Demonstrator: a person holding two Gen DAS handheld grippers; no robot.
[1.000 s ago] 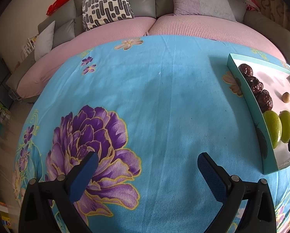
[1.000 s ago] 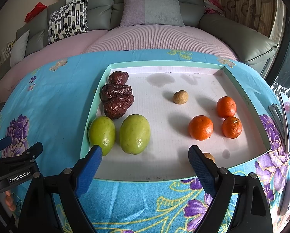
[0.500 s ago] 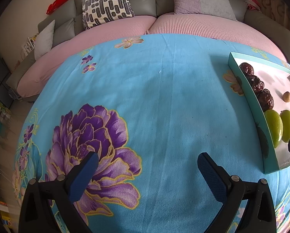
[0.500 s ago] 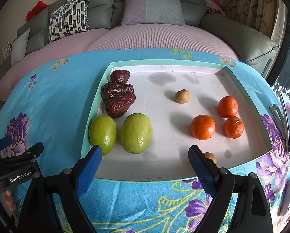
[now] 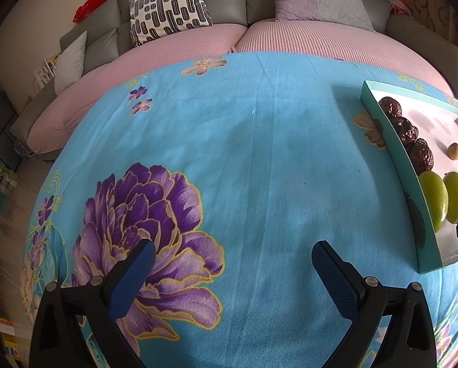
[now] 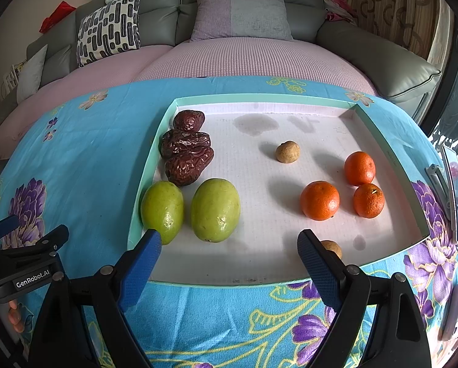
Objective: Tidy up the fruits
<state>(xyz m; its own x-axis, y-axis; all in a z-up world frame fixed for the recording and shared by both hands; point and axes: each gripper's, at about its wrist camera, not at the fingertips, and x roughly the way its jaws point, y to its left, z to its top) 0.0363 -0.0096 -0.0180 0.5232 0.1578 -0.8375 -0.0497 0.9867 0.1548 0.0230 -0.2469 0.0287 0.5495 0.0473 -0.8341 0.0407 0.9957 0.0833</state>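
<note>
I have the sofa [image 6: 382, 61] at the back and the worktop under its blue cloth [image 5: 259, 153] filling most of my view, with the tray [image 6: 259, 99] sitting on the cloth toward its right side. The fruit is all inside that tray, and it looks sorted by kind: three dates [image 6: 186, 150] stacked against the left wall, two green fruits [image 6: 215, 210] side by side just in front of them, three oranges [image 6: 319, 200] clustered on the right, well apart from the greens. Two small brown fruits break the pattern, one [image 6: 287, 151] alone mid-tray and one [image 6: 330, 247] at the near edge, partly behind a finger, so I judge those are what remains to pair up. My right gripper [image 6: 229, 245] hangs over the tray's near edge, fingers spread wide with nothing between them. My left gripper [image 5: 232, 259] waits over bare cloth beside the tray, fingers likewise apart and empty, I guess to stay clear.
</note>
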